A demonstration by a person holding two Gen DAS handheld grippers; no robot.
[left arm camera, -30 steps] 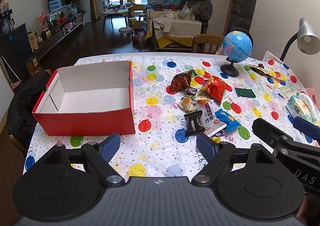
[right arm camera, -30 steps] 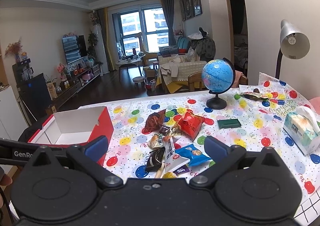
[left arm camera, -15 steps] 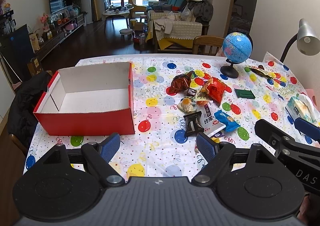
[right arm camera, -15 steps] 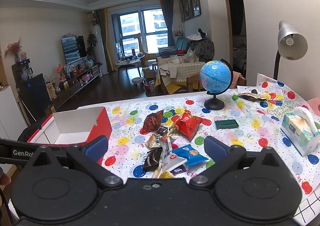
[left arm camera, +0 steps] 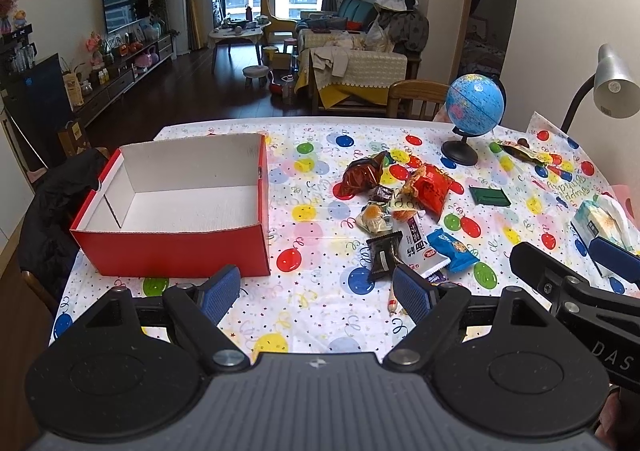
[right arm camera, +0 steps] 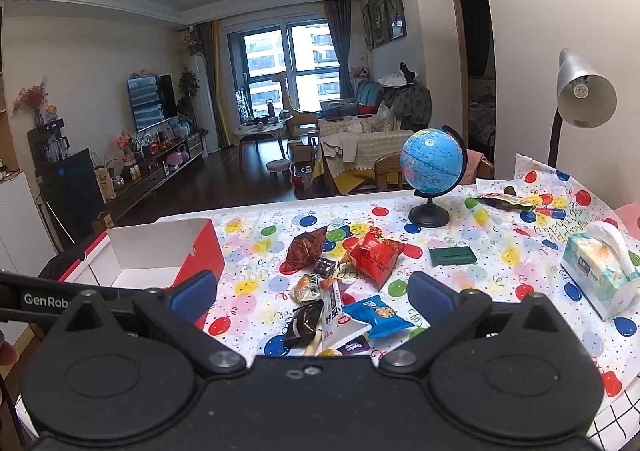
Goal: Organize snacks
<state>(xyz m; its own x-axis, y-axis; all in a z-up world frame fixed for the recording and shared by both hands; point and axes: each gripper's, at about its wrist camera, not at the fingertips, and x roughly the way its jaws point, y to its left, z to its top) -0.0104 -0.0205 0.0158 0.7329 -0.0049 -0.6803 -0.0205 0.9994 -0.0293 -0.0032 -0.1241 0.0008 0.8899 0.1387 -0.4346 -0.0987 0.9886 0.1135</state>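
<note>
A pile of snack packets lies mid-table on the balloon cloth: a brown bag, a red bag, a black bar, a blue packet, a white stick pack. The pile also shows in the right wrist view. An empty red box stands at the left; it also shows in the right wrist view. My left gripper is open and empty, held near the table's front edge. My right gripper is open and empty, just before the pile.
A blue globe stands at the back right. A green flat box, a tissue pack, a desk lamp and more wrappers are on the right side. A chair with a dark jacket is left of the table.
Both views have shifted slightly; the table and snacks sit a little lower and farther in frame. Both grippers stay open and empty.
</note>
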